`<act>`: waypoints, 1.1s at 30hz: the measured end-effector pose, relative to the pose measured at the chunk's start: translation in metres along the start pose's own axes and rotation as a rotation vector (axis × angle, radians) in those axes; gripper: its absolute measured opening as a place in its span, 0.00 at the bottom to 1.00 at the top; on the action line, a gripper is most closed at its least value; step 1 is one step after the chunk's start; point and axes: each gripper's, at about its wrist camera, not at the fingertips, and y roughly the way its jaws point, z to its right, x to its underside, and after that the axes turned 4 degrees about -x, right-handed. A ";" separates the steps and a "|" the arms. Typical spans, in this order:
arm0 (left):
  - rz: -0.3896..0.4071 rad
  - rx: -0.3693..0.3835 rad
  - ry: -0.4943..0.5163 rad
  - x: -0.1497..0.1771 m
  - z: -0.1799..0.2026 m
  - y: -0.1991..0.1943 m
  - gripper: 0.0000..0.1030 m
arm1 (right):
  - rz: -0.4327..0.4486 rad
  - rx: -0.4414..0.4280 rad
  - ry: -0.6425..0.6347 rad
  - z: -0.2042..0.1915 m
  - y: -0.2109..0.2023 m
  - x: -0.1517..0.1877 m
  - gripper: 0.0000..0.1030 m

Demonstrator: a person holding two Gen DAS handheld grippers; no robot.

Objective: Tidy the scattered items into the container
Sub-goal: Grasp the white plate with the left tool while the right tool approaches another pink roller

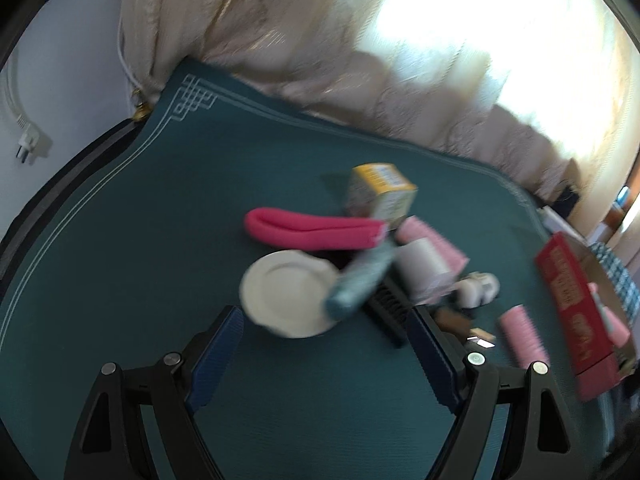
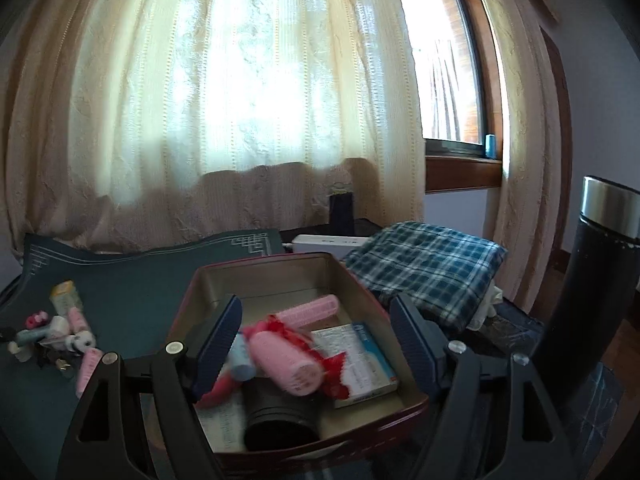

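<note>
My left gripper point(image 1: 325, 314) stands open above the green mat point(image 1: 160, 216), with nothing between its blue pads. Just ahead of it lie a white plate point(image 1: 286, 292), a teal roller point(image 1: 360, 280), a black comb point(image 1: 390, 308), a pink foam roller point(image 1: 312, 232), a yellow box point(image 1: 380, 192) and pink rollers point(image 1: 522, 336). The red container point(image 1: 572, 312) is at the right. My right gripper point(image 2: 317, 300) hangs open over the container point(image 2: 260, 276). A blurred pink roller point(image 2: 288, 364) is between the jaws, clear of both pads. Several items lie inside the container.
A folded plaid cloth point(image 2: 420, 264) lies right of the container, and a tall black flask point(image 2: 592, 280) stands at the far right. A white power strip point(image 2: 328, 242) sits behind. Curtains point(image 2: 240, 100) close off the table's far edge. The scattered pile point(image 2: 60, 336) is at the left.
</note>
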 end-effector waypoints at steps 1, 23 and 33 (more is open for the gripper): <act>-0.009 -0.007 -0.001 0.000 -0.003 0.005 0.83 | 0.004 -0.039 -0.010 -0.010 -0.005 -0.002 0.78; -0.090 -0.063 0.123 -0.017 -0.007 0.047 0.83 | -0.523 -0.486 -0.127 -0.146 0.070 0.039 0.78; -0.103 -0.011 0.094 -0.022 -0.015 0.055 0.68 | -0.569 -0.493 -0.152 -0.169 0.092 0.046 0.78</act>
